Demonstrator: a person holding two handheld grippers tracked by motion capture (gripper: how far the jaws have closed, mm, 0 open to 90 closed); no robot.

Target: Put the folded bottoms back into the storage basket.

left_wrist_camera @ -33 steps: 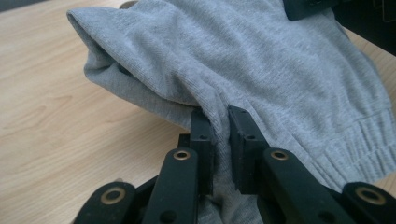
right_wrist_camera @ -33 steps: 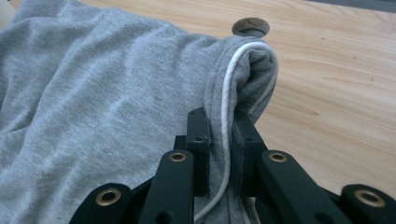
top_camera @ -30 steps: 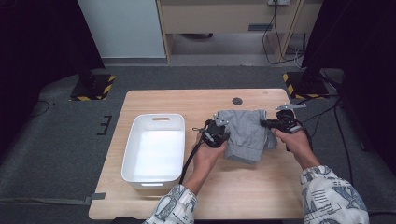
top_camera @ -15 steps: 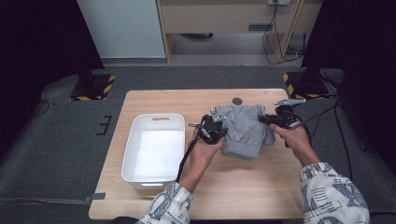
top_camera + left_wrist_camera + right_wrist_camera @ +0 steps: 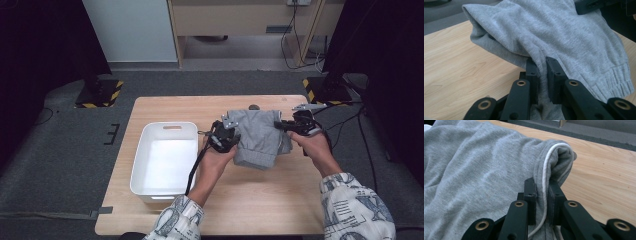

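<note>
Nearest, at the bottom of the high view, two patterned sleeves (image 5: 356,205) lead up to the hands. Above them, right of centre on the light wooden table (image 5: 260,195), lies a folded grey knit garment (image 5: 257,135). The left gripper (image 5: 231,136) is clamped on its left edge, fabric pinched between the jaws in the left gripper view; the right gripper (image 5: 278,125) is clamped on a right-hand fold carrying a white cord (image 5: 545,185). A white rectangular plastic bin (image 5: 165,160) sits left of centre.

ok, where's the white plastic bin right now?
In the high view the white rectangular plastic bin sits on the left part of the wooden table, just left of the left claw and the grey fabric garment.
</note>
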